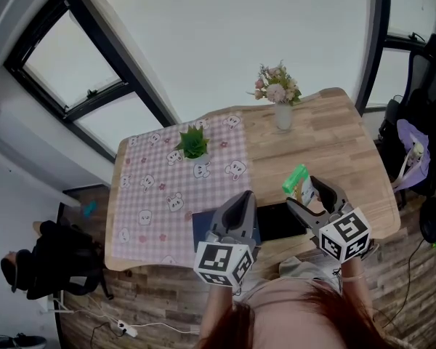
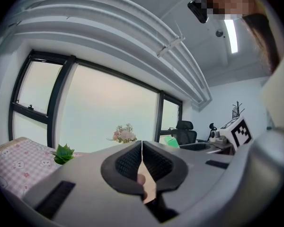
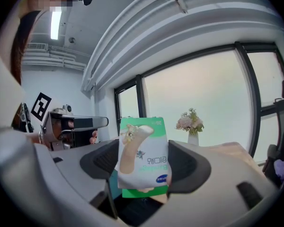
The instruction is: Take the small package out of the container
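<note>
As the right tongs (image 3: 143,150) pinch it, the small package (image 3: 143,160) stands upright.

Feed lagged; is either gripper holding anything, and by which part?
The right gripper holds the small package across its lower half; left gripper is shut, empty.

A wooden worktop (image 1: 334,144) carries a pink checked cloth (image 1: 160,209) with a plant (image 1: 193,143), a flower vase (image 1: 283,116) and a dark container (image 1: 280,220).
</note>
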### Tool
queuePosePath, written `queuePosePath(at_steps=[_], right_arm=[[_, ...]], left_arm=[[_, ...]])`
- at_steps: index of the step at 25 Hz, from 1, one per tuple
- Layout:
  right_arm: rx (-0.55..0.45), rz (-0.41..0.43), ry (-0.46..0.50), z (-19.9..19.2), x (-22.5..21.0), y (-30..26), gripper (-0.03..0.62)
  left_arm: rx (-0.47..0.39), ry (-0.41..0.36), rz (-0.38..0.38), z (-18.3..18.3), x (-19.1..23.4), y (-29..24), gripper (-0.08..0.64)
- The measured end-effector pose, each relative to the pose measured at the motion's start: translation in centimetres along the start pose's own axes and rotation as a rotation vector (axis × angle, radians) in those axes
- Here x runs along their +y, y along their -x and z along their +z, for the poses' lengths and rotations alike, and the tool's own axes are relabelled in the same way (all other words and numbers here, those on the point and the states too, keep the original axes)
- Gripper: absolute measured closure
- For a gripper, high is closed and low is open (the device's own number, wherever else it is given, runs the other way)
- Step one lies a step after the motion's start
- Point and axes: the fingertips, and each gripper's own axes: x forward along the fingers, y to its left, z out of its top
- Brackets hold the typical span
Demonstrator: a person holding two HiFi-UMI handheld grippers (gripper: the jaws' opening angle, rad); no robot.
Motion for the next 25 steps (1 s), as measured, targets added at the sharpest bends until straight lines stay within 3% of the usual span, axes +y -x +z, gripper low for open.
queuePosePath(at_steps=[25], right_arm=[[-0.109, 0.025, -0.023, 2.7, -5.3, 0.2, 0.272]], left_arm=[[0.013, -0.034, 0.033, 0.3, -1.0, -5.3, 0.549]])
